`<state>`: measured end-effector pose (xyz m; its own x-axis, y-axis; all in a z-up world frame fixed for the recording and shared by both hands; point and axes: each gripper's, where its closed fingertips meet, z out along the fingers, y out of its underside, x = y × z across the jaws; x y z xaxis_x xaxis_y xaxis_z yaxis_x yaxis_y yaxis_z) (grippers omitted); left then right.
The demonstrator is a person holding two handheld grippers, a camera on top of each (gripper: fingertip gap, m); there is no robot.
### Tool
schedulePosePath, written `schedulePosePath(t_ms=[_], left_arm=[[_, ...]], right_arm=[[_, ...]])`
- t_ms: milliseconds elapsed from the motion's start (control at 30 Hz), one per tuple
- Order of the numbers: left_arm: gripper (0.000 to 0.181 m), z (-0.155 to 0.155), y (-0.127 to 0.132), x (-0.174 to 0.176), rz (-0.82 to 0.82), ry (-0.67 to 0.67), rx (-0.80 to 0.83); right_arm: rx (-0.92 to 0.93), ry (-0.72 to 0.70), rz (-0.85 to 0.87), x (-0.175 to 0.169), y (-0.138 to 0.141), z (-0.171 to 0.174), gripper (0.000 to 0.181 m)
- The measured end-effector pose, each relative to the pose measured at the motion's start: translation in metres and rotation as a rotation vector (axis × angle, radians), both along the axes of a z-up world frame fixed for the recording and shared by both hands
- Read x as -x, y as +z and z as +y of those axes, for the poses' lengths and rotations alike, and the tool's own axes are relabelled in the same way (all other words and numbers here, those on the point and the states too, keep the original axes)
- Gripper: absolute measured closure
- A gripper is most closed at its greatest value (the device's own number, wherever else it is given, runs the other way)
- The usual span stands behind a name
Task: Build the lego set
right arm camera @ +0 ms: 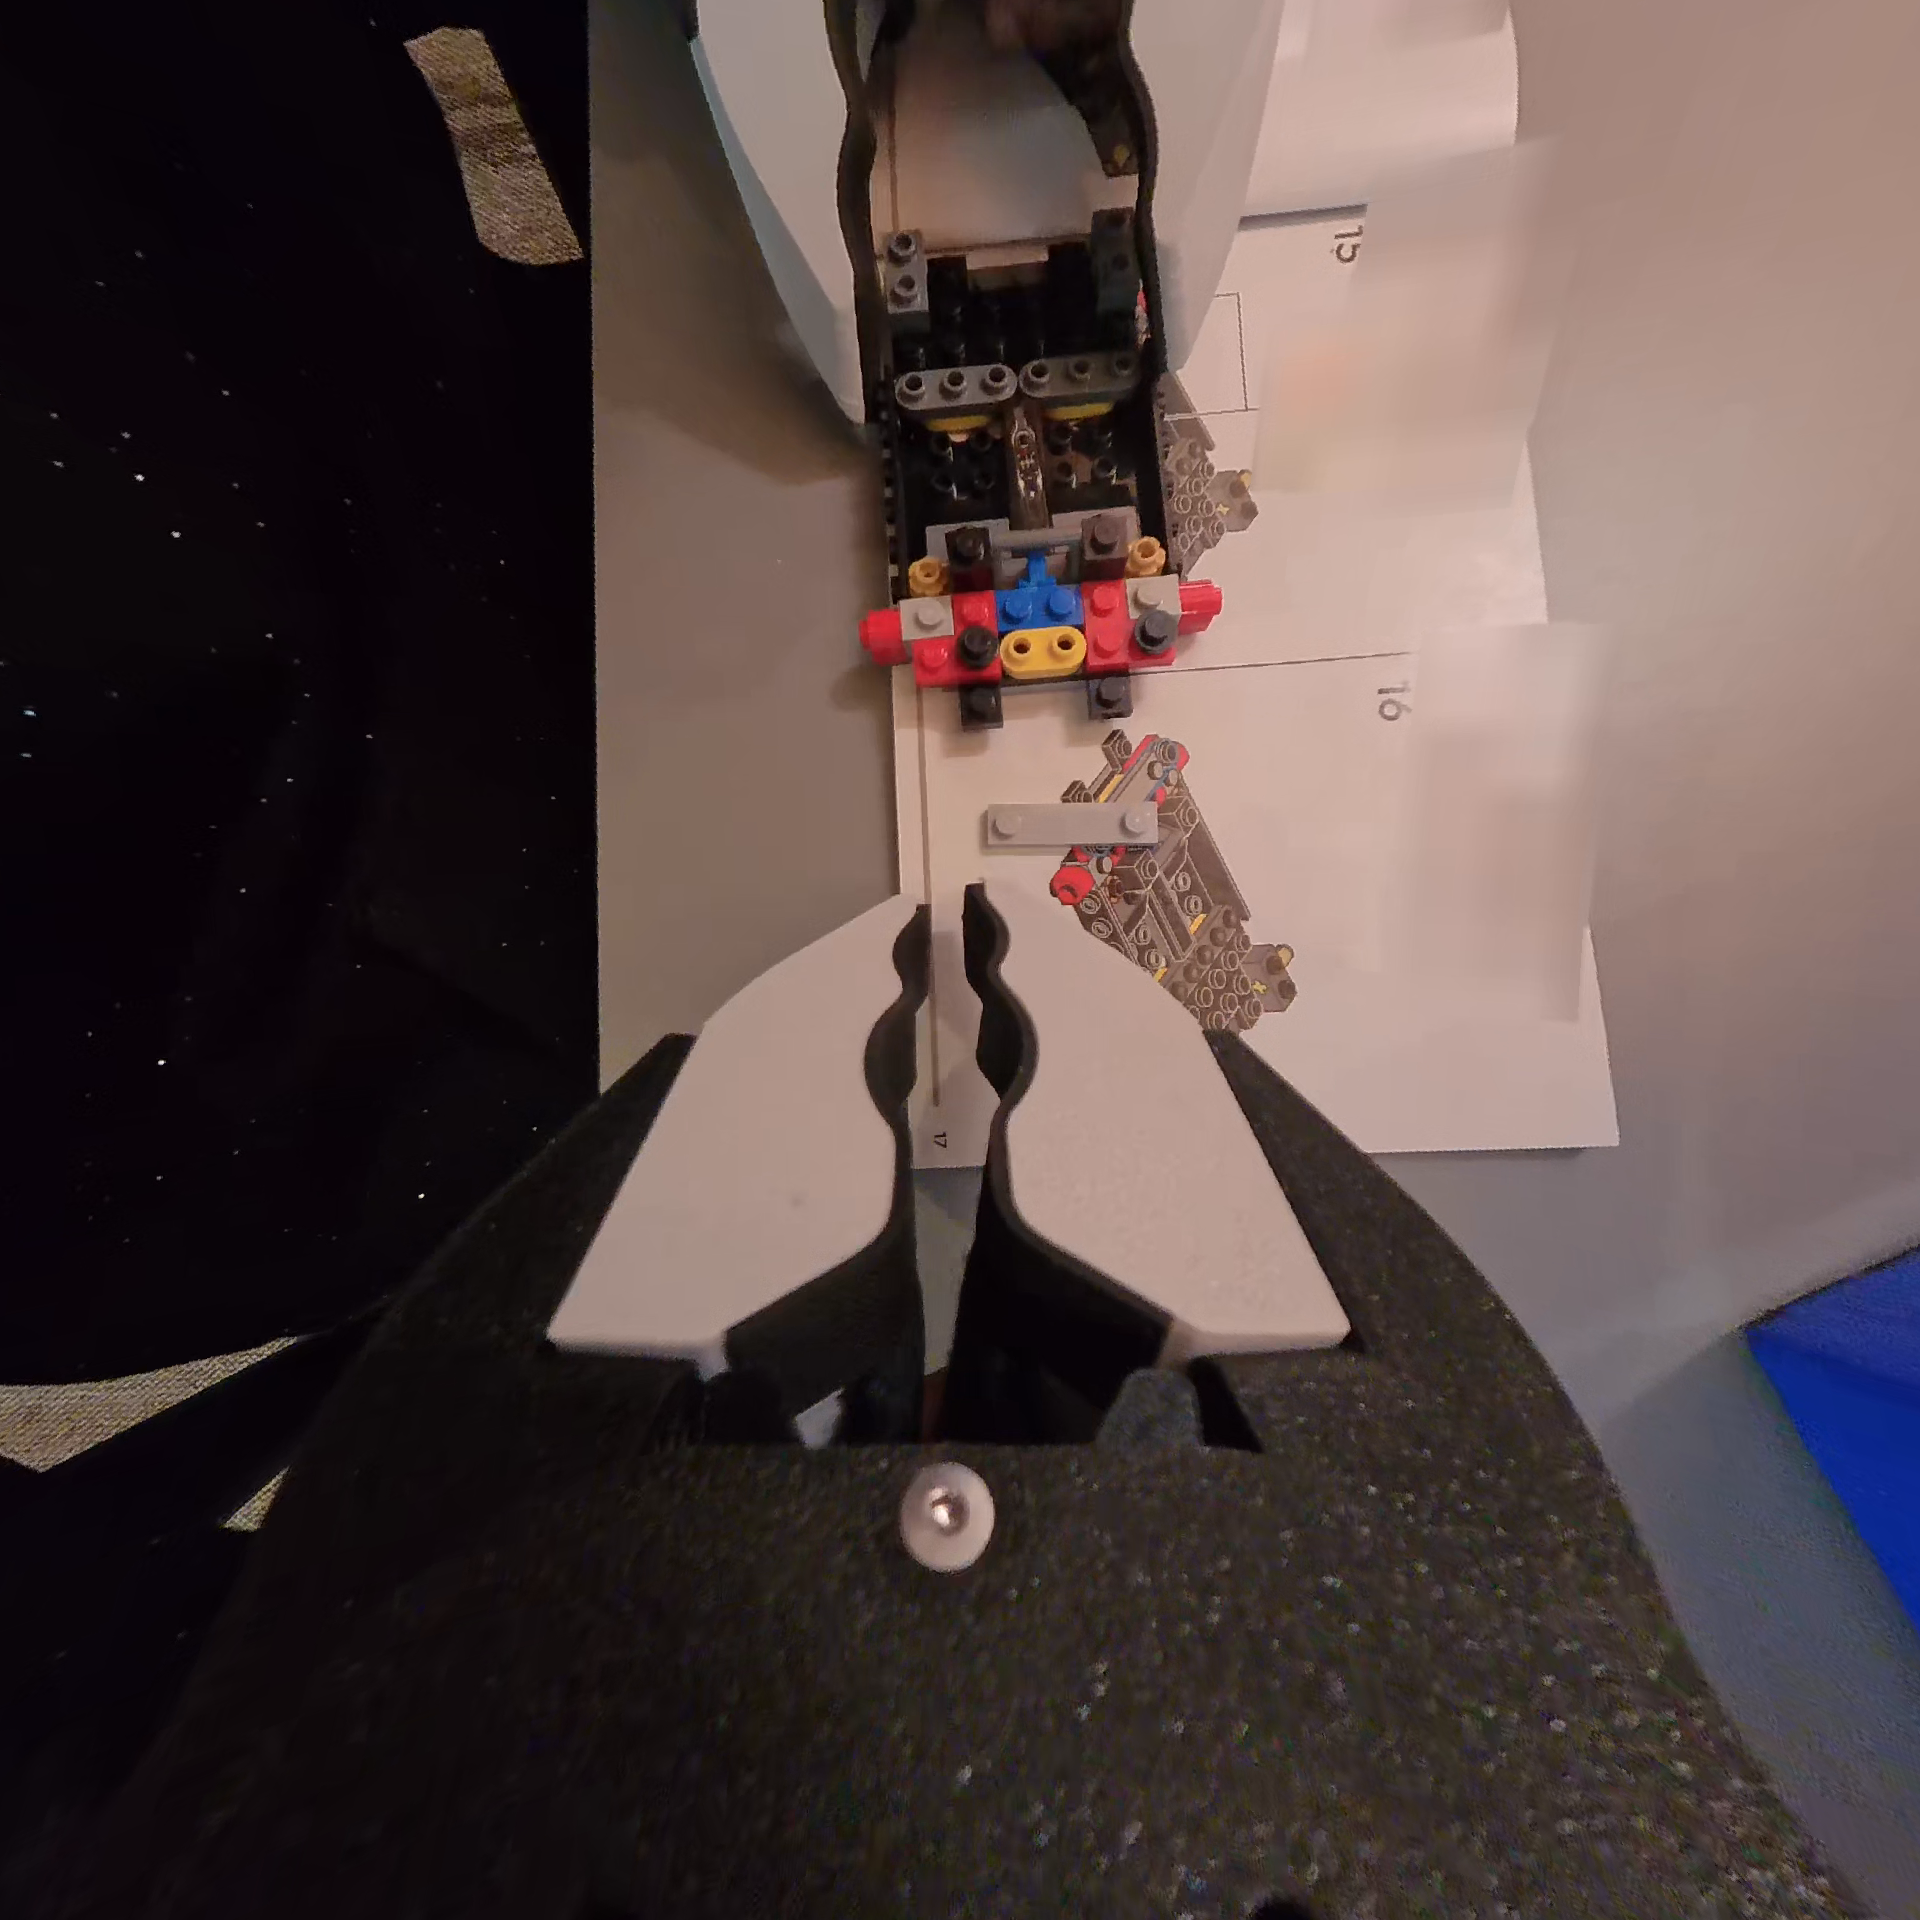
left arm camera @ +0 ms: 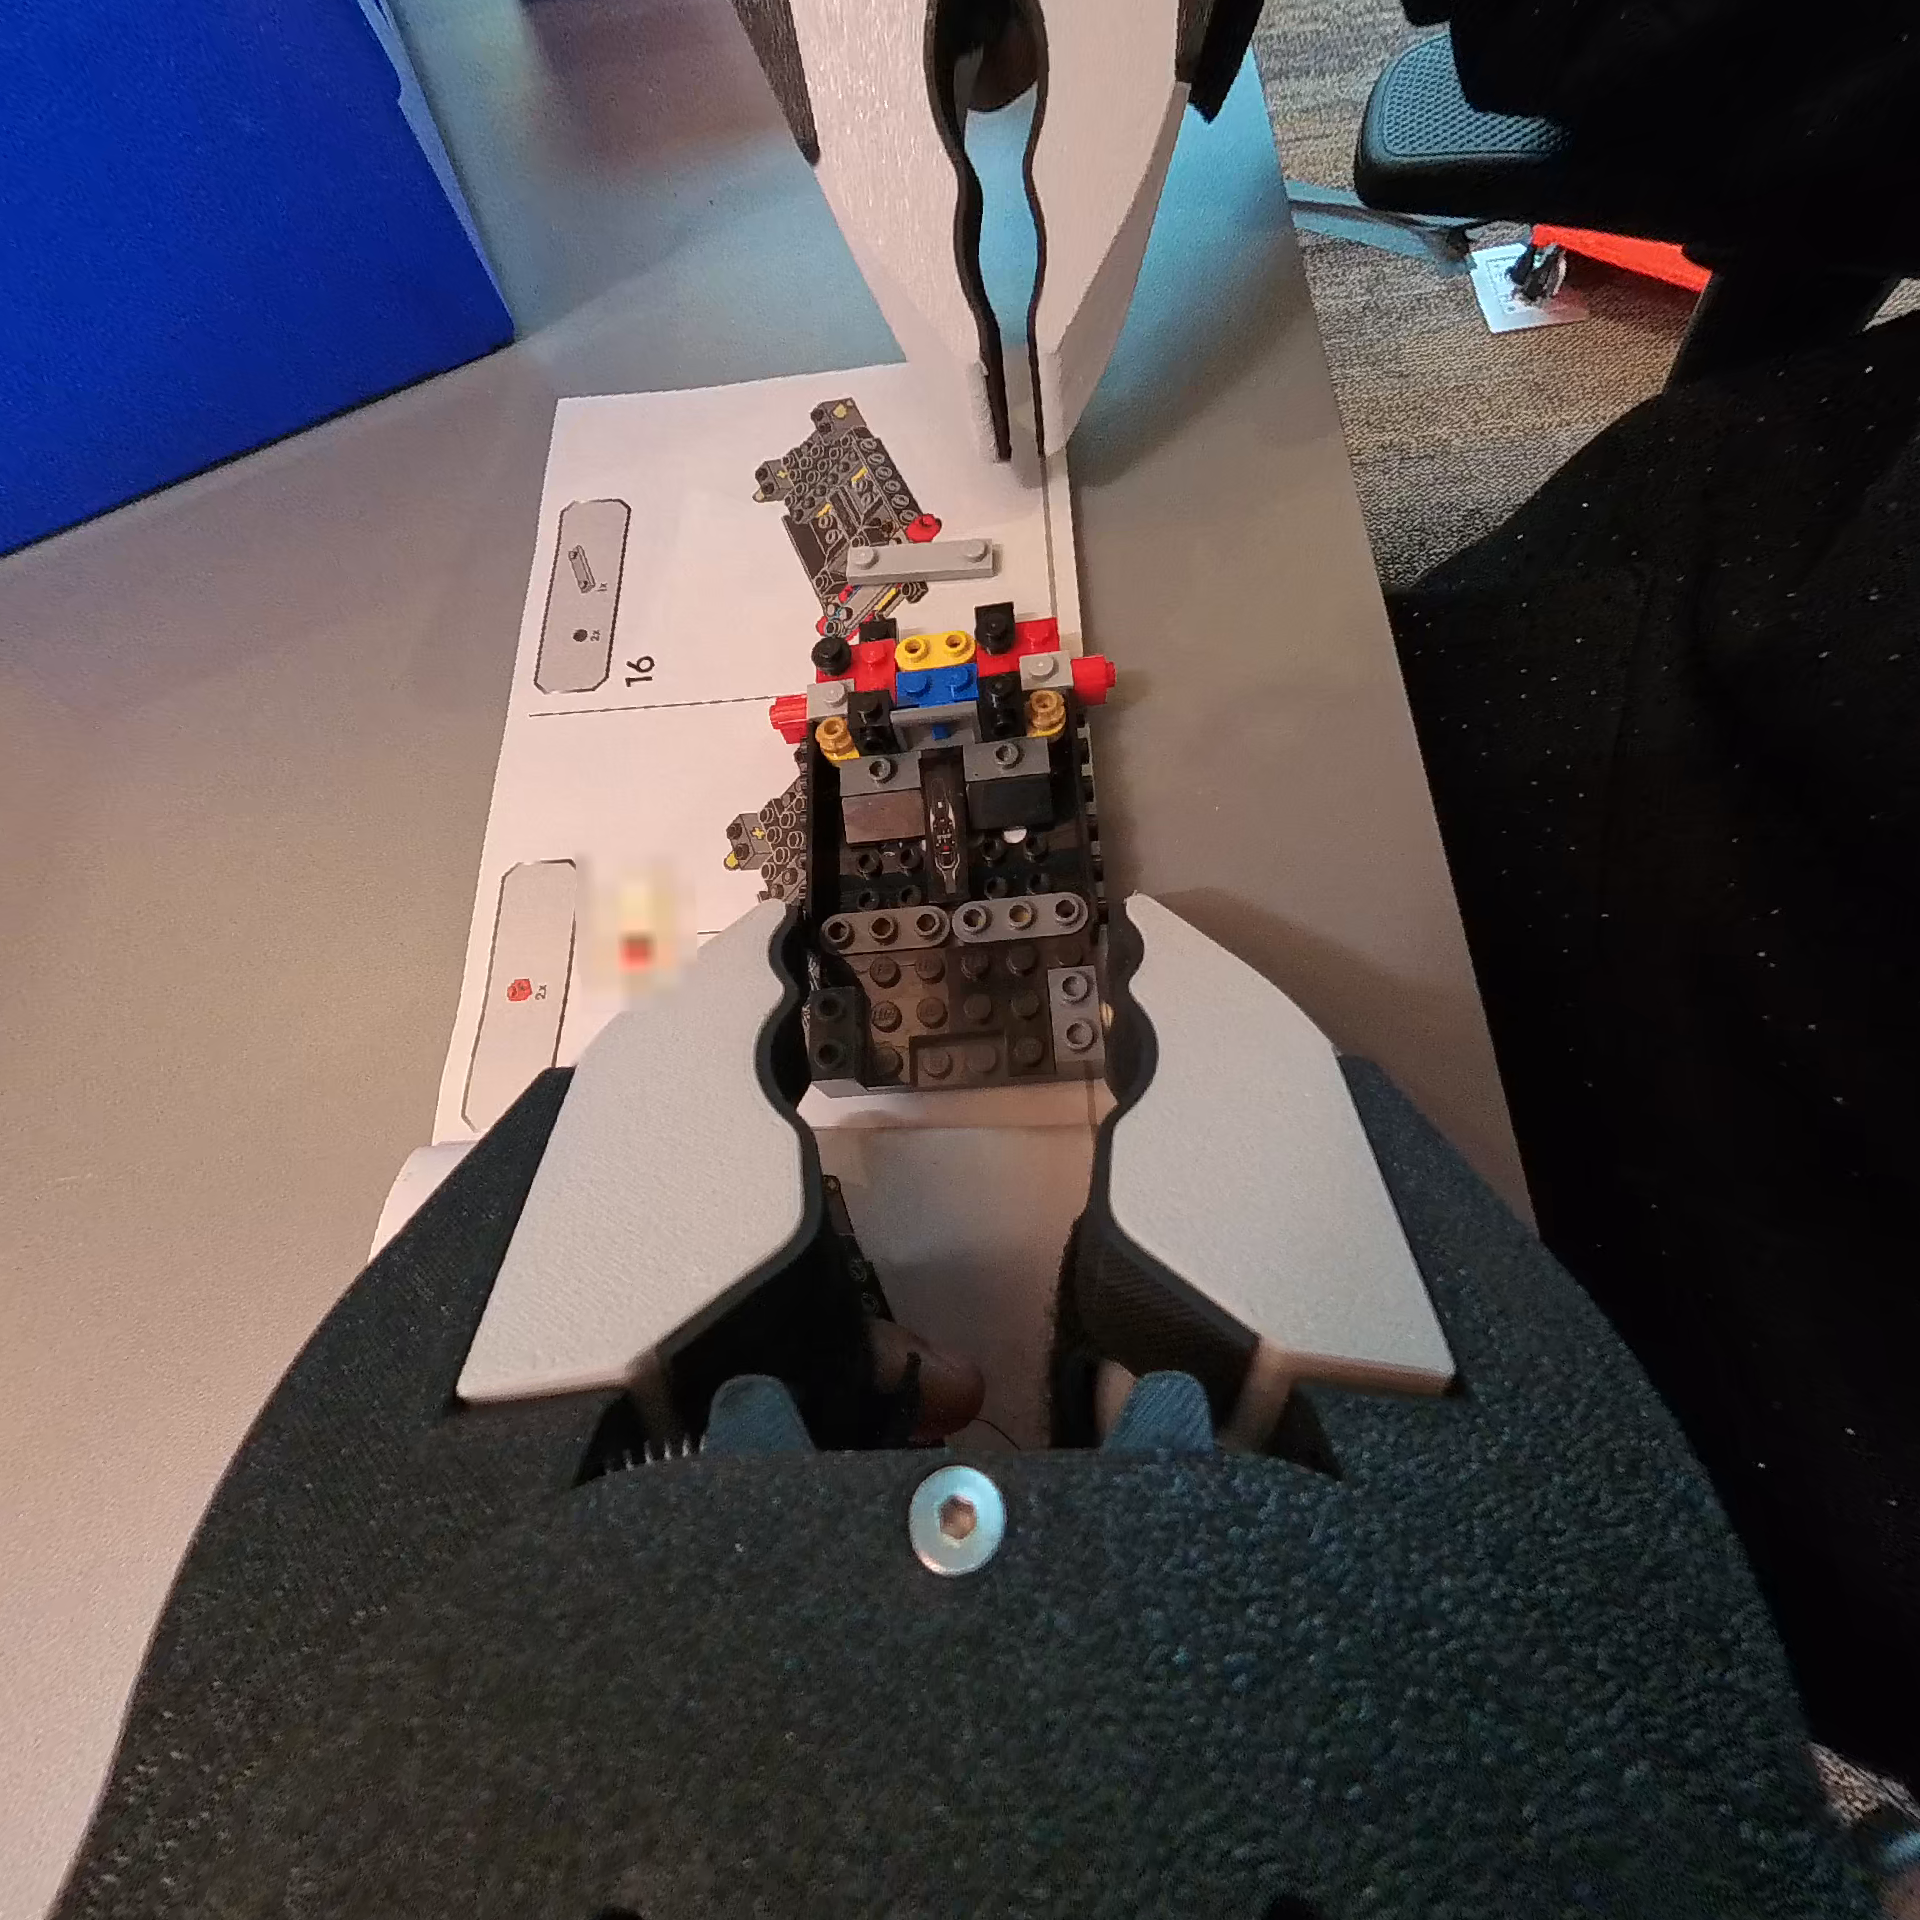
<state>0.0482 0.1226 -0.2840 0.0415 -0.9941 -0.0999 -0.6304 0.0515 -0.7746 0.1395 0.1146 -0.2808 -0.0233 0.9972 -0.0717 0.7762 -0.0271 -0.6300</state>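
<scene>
The lego model (left arm camera: 951, 883), a black chassis with a red, blue and yellow end, lies on the instruction sheet (left arm camera: 665, 582). My left gripper (left arm camera: 956, 909) is shut on the model's near end, its pads against both sides. A loose flat grey plate (left arm camera: 920, 561) lies on the sheet just beyond the model's coloured end. My right gripper (left arm camera: 1020, 452) hovers past the plate with its tips pointing down at the sheet. In the right wrist view, the right gripper (right arm camera: 945, 902) is shut and empty, just short of the grey plate (right arm camera: 1070, 826). The model (right arm camera: 1023, 520) lies beyond it, held by the left gripper (right arm camera: 1006, 405).
The grey table (left arm camera: 260, 831) is narrow, with its edge close on the right. A person's dark clothing (left arm camera: 1714, 831) lies beyond that edge. A blue panel (left arm camera: 208, 208) stands at the far left. An office chair (left arm camera: 1455, 135) and carpet are behind. The left gripper's tips are roughly 10 cm from the right gripper's. From either gripper's tips it is about 20 cm to the blue panel (left arm camera: 208, 208).
</scene>
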Motion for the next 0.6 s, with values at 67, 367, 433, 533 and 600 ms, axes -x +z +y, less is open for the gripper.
schedulePosePath(t_ms=[67,367,433,533,600], left_arm=[[0.126,0.000,0.000,0.000,0.000,0.000,0.000],[0.127,0.000,-0.001,0.000,0.001,0.000,-0.001],[0.126,0.000,-0.001,0.000,0.001,0.000,0.000],[0.126,0.000,-0.001,0.000,0.001,0.000,-0.001],[0.126,0.000,-0.001,0.000,0.001,-0.004,0.000]], right_arm=[[0.004,0.001,-0.005,0.000,-0.001,0.000,0.175],[-0.015,-0.012,0.016,0.005,0.001,0.003,0.170],[-0.018,-0.005,0.022,0.007,0.001,0.002,0.170],[-0.026,0.006,0.047,0.012,0.004,0.001,0.170],[-0.039,0.010,0.080,0.018,0.008,0.001,0.170]])
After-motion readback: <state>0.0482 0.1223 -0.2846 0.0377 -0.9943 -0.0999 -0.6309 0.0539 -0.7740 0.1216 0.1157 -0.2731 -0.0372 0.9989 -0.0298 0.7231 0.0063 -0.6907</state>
